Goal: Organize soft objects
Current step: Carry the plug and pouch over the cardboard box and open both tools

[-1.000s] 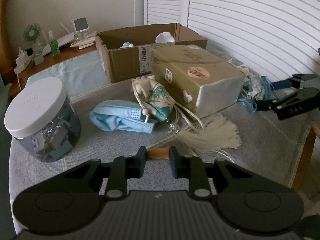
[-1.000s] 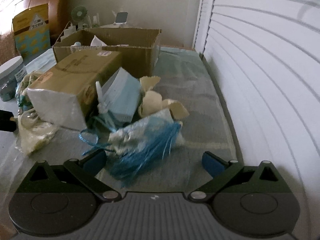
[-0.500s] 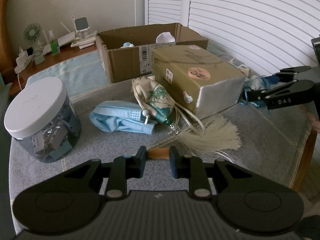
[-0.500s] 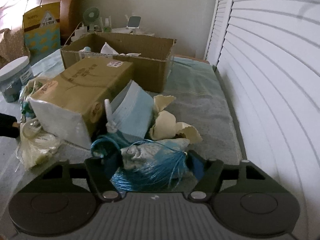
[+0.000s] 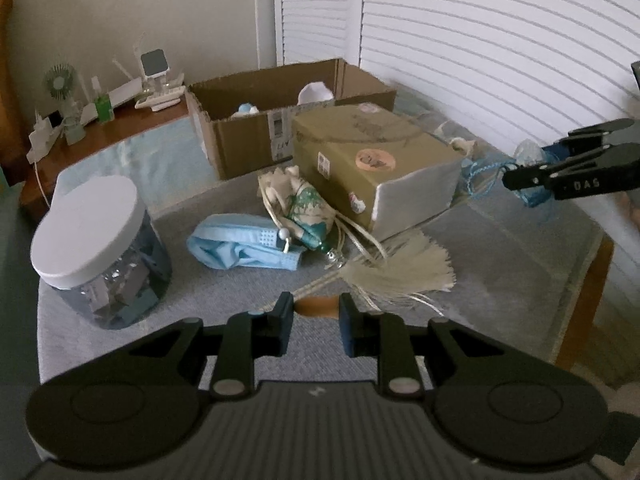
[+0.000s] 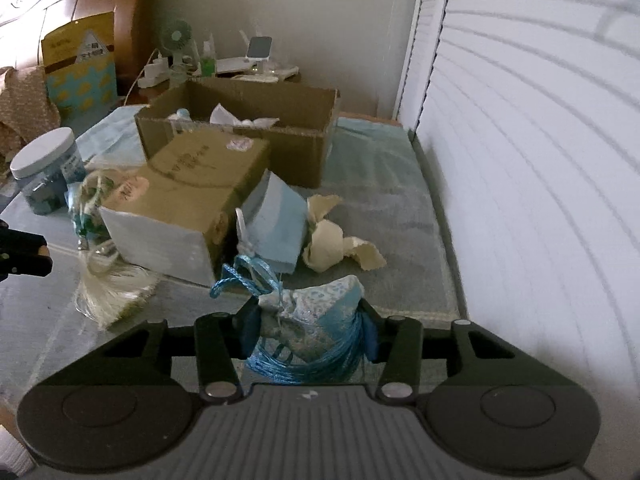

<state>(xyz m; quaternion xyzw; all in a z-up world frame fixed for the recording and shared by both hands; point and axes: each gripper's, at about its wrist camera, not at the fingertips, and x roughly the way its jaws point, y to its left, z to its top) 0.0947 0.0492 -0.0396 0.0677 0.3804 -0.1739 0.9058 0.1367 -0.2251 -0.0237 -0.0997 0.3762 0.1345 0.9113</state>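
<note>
My right gripper [image 6: 306,332] is closing on a blue patterned pouch [image 6: 320,316] with a blue tassel, its pads pressing both sides, lifted just off the grey mat. From the left wrist view that pouch [image 5: 530,152] hangs at the right gripper's tips [image 5: 516,176]. My left gripper [image 5: 316,312] is shut on a small brown piece [image 5: 318,305] low over the mat. Ahead of it lie a cream pouch with green print [image 5: 310,210], its cream tassel [image 5: 400,272] and a blue face mask [image 5: 240,246]. A second blue mask [image 6: 276,224] and a cream cloth scrap [image 6: 336,240] lie beside the tan box.
An open cardboard box [image 5: 248,136] with a few soft items stands at the back. A closed tan box [image 5: 372,160] sits mid-table. A white-lidded jar [image 5: 100,240] is on the left. White shutters [image 6: 520,160] run along the right; the table edge [image 5: 600,280] drops there.
The right gripper went from wide open around the blue pouch to clamped on it, then rose with it. The left gripper has stayed in place, still shut.
</note>
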